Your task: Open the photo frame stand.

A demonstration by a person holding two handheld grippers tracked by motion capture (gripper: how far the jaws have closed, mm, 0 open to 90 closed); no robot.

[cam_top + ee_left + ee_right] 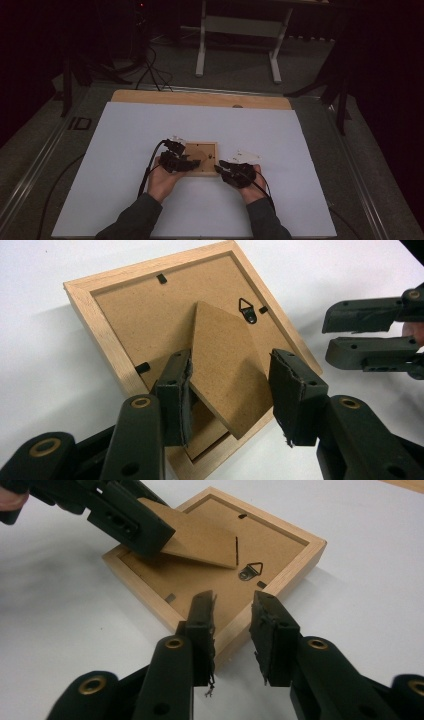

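Note:
A light wooden picture frame (202, 150) lies face down on the white table top (125, 150), its brown backing board up. My left gripper (231, 360) is shut on the cardboard stand flap (220, 335), its pads on the flap's two side edges, and the flap is raised off the backing (205, 535). My right gripper (233, 600) is open at the frame's near right edge, with the wooden rim (300, 550) passing under the gap between its jaws. A small metal hanger (251, 571) sits on the backing just beyond the right jaws. In the high view, both grippers (192, 161) (220, 167) flank the frame.
A strip of wooden board (200, 98) lines the table's far edge. Beyond it the grey floor carries black cables (150, 70) and the white legs of another table (240, 30). White surface spreads on all sides of the frame.

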